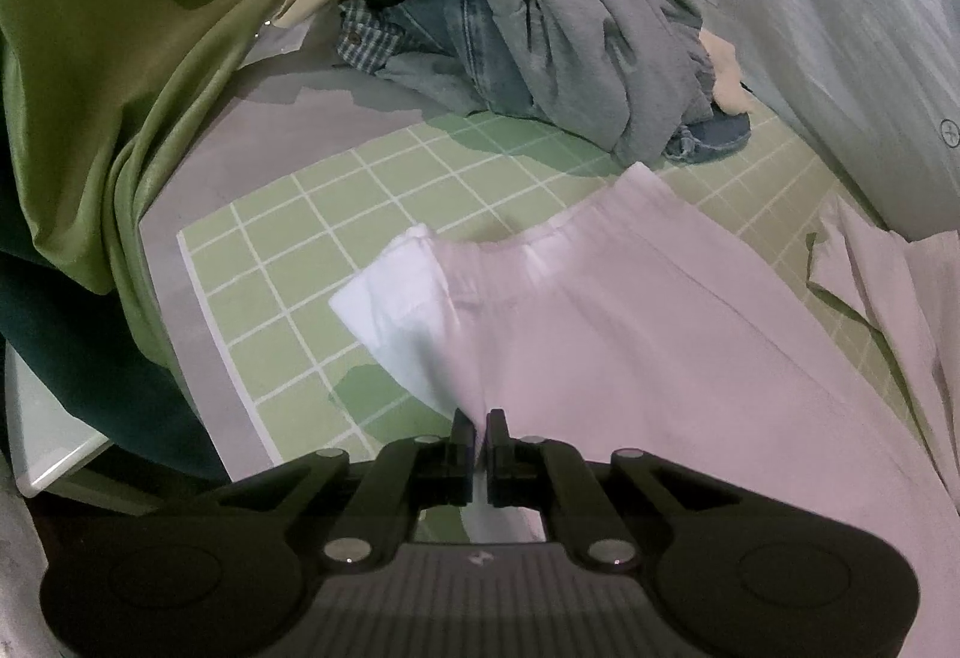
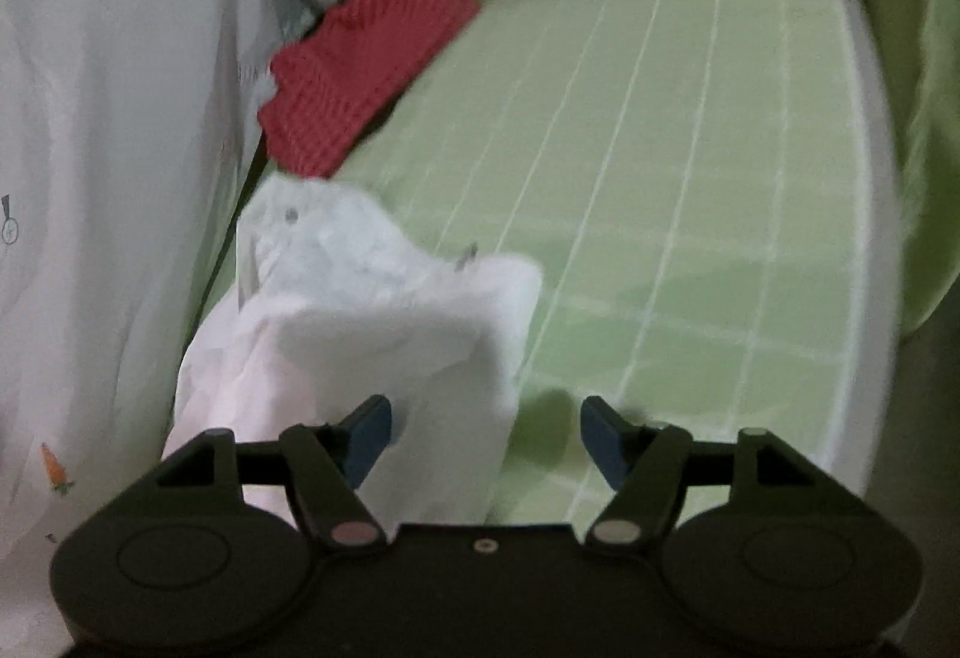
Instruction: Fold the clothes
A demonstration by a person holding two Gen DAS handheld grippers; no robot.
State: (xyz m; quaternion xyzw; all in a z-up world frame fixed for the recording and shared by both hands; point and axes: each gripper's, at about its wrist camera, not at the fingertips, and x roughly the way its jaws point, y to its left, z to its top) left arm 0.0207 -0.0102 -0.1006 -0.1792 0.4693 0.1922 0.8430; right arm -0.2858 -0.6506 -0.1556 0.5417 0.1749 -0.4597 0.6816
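While the left claw [image 1: 479, 427] pinches the white garment [image 1: 630, 334], the right claw [image 2: 486, 433] gapes wide. Nothing sits between its pads [image 2: 603, 439].

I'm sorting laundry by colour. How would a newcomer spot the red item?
Start from the green gridded mat and follow it to its far edge beside the pale carrot-print sheet. There lies the red ribbed knit garment, the only red thing beside the white clothes.
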